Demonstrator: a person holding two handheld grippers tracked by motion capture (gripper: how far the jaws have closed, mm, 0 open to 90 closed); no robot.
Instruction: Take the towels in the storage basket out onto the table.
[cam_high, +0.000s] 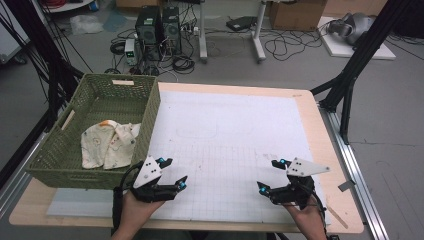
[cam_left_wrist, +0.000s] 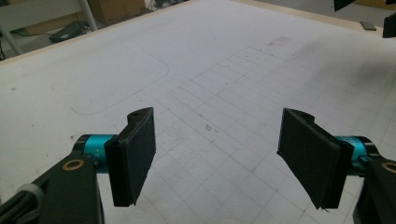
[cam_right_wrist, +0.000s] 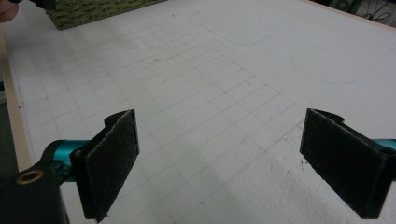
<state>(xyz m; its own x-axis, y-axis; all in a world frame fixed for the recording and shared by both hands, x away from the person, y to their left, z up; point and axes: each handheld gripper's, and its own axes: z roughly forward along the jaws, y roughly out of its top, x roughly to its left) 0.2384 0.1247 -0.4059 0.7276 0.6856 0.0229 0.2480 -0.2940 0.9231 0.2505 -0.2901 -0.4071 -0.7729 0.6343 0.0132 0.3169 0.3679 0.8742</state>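
In the high view, the left gripper (cam_high: 172, 172) hovers low over the white mat (cam_high: 230, 130), jaws spread wide and empty. Just to its left stands a green woven basket (cam_high: 65, 165); a crumpled cream cloth (cam_high: 107, 144) lies inside. The right gripper (cam_high: 270, 176), well apart to the right, is also wide and empty.

In the left gripper view, the left gripper (cam_left_wrist: 217, 156) gapes over bare gridded mat (cam_left_wrist: 224, 70).

In the right gripper view, the right gripper (cam_right_wrist: 219, 165) is equally agape; the basket's (cam_right_wrist: 93, 9) corner lies far ahead to its left.
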